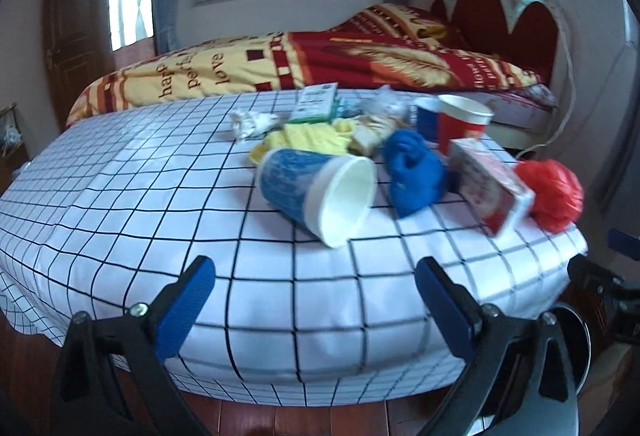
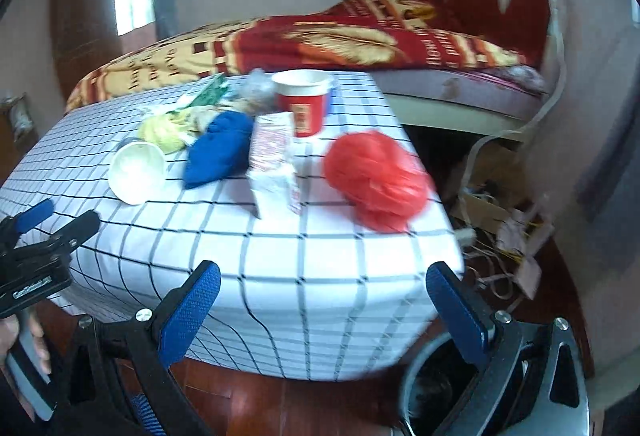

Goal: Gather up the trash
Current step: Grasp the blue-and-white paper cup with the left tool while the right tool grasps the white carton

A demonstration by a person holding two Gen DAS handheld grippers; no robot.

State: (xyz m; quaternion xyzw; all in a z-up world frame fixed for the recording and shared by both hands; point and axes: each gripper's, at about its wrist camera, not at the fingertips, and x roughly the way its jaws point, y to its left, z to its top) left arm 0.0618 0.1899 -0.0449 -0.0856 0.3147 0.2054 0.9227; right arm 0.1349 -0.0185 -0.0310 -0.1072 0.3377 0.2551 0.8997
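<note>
Blue cup (image 1: 316, 192) lies tipped at centre, red cup (image 2: 306, 102) upright behind — both look empty. Both claws — left (image 1: 314, 300), right (image 2: 324, 306) — gape wide, holding nothing.

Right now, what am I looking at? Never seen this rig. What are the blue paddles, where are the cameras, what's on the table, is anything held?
No robot: a person carries a hand-held two-finger tool in each hand. Each picture comes from a fisheye camera on one tool, looking along its blue-padded fingers. The left tool and right tool are both open and hold nothing.

On the checked tablecloth lies trash: a tipped blue paper cup, an upright red cup, a blue crumpled wad, a carton, a red plastic bag, yellow wrapping and crumpled paper. The left tool also shows at the left edge of the right picture. A bed stands behind.
</note>
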